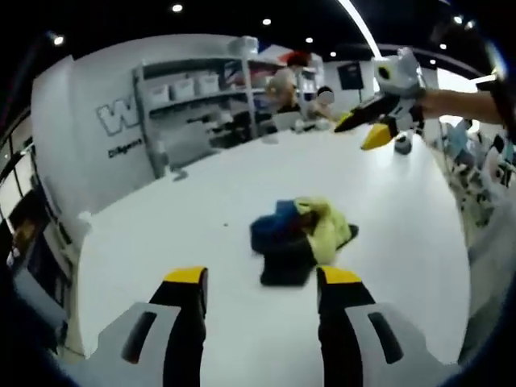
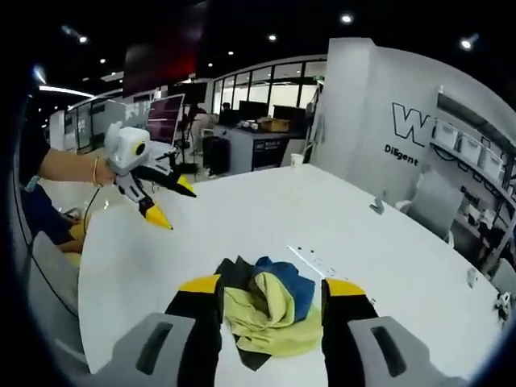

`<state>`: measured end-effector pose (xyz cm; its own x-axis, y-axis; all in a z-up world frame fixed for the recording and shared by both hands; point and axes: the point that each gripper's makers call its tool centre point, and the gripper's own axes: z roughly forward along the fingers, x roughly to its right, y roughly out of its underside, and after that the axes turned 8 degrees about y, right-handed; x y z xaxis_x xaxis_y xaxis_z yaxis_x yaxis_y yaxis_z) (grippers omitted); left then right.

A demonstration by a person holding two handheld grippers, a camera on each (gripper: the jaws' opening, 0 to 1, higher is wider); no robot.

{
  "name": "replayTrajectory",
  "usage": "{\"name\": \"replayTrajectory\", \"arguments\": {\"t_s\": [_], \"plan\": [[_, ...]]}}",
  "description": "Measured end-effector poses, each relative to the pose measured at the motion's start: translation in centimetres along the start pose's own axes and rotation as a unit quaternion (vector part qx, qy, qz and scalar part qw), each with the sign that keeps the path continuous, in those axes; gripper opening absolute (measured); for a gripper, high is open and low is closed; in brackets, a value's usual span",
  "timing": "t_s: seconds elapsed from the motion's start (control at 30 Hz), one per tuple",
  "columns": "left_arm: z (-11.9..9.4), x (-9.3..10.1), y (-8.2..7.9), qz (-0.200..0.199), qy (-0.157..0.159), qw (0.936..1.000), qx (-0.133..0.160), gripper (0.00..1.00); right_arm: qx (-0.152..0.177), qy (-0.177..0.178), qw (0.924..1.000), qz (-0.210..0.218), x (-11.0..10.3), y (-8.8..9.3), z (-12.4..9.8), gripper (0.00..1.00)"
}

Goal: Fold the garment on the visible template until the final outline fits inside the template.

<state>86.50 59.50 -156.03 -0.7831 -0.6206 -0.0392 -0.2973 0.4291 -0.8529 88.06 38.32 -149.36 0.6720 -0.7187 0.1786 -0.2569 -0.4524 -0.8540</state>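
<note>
One crumpled garment [image 1: 300, 240] of blue, yellow and black, bunched near mid-table on the white table [image 1: 201, 193], nothing lying on or against it. Left gripper [image 1: 262, 280] short of the heap with jaws spread and empty; right gripper [image 2: 272, 287] with jaws spread either side of the heap in its own view, contact not discernible. Shelving with bins [image 1: 189, 89] and seated people behind in left gripper view; glass-walled office and desks [image 2: 258, 141] in right gripper view.
</note>
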Motion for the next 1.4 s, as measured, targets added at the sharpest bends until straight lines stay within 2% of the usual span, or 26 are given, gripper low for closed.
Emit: {"name": "replayTrajectory", "arguments": {"t_s": [0.07, 0.13, 0.17, 0.33, 0.43, 0.5, 0.53, 0.57, 0.73, 0.77, 0.87, 0.97, 1.1, 1.27, 1.33, 1.37, 1.4], "plan": [[0.4, -0.1, 0.3, -0.001, 0.001, 1.0000, -0.004, 0.48, -0.005, -0.001, 1.0000, -0.003, 0.9, 0.4, 1.5, 0.44], [1.6, -0.4, 1.0, -0.007, 0.006, 0.9999, -0.009, 0.47, -0.009, 0.003, 1.0000, -0.002, 1.2, 0.9, 2.8, 0.43], [1.9, -0.5, 1.1, -0.008, 0.007, 0.9999, -0.009, 0.45, -0.010, 0.001, 0.9999, 0.003, 1.5, 1.3, 4.1, 0.42], [4.5, -0.7, 1.4, -0.021, 0.016, 0.9997, 0.004, 0.39, -0.027, -0.010, 0.9996, 0.007, 2.3, 2.3, 6.9, 0.40], [5.7, -0.8, 2.1, -0.027, 0.023, 0.9994, 0.000, 0.38, -0.034, -0.015, 0.9993, -0.004, 2.2, 2.4, 8.3, 0.38], [6.9, -0.7, 2.8, -0.022, 0.035, 0.9991, -0.005, 0.38, -0.046, -0.025, 0.9983, -0.028, 2.4, 2.8, 10.2, 0.37], [7.2, -0.5, 2.9, -0.017, 0.038, 0.9991, -0.004, 0.36, -0.046, -0.025, 0.9972, -0.053, 2.4, 3.2, 11.0, 0.37], [7.8, -0.4, 3.5, -0.023, 0.048, 0.9985, -0.009, 0.35, -0.047, -0.030, 0.9966, -0.061, 2.1, 3.4, 11.3, 0.36], [9.1, -0.9, 4.2, -0.048, 0.064, 0.9968, -0.002, 0.34, -0.063, -0.058, 0.9931, -0.080, 1.0, 5.2, 12.9, 0.35], [9.2, -0.7, 4.0, -0.047, 0.070, 0.9964, 0.001, 0.33, -0.063, -0.060, 0.9929, -0.081, 1.4, 5.7, 13.8, 0.33], [9.9, -0.1, 4.0, -0.037, 0.091, 0.9952, 0.003, 0.28, -0.059, -0.061, 0.9934, -0.078, 1.4, 5.7, 14.2, 0.29], [10.5, 0.6, 4.2, -0.024, 0.098, 0.9949, -0.007, 0.25, -0.051, -0.058, 0.9941, -0.076, 1.5, 5.4, 14.5, 0.29], [10.8, 0.9, 4.2, -0.026, 0.100, 0.9946, -0.007, 0.25, -0.018, -0.047, 0.9984, -0.027, 2.3, 3.9, 15.0, 0.28], [11.3, 1.3, 4.4, -0.046, 0.110, 0.9929, -0.003, 0.22, -0.047, -0.065, 0.9950, -0.058, 1.8, 5.9, 16.0, 0.26], [11.5, 1.1, 4.6, -0.045, 0.108, 0.9931, -0.005, 0.22, -0.037, -0.086, 0.9950, -0.037, 1.1, 6.0, 16.3, 0.23], [11.6, 1.1, 4.8, -0.039, 0.107, 0.9934, -0.010, 0.22, -0.036, -0.109, 0.9930, -0.030, 0.2, 6.2, 16.0, 0.21], [11.6, 1.1, 4.9, -0.038, 0.110, 0.9931, -0.014, 0.22, -0.038, -0.112, 0.9923, -0.036, -0.1, 6.5, 15.9, 0.20]]}}
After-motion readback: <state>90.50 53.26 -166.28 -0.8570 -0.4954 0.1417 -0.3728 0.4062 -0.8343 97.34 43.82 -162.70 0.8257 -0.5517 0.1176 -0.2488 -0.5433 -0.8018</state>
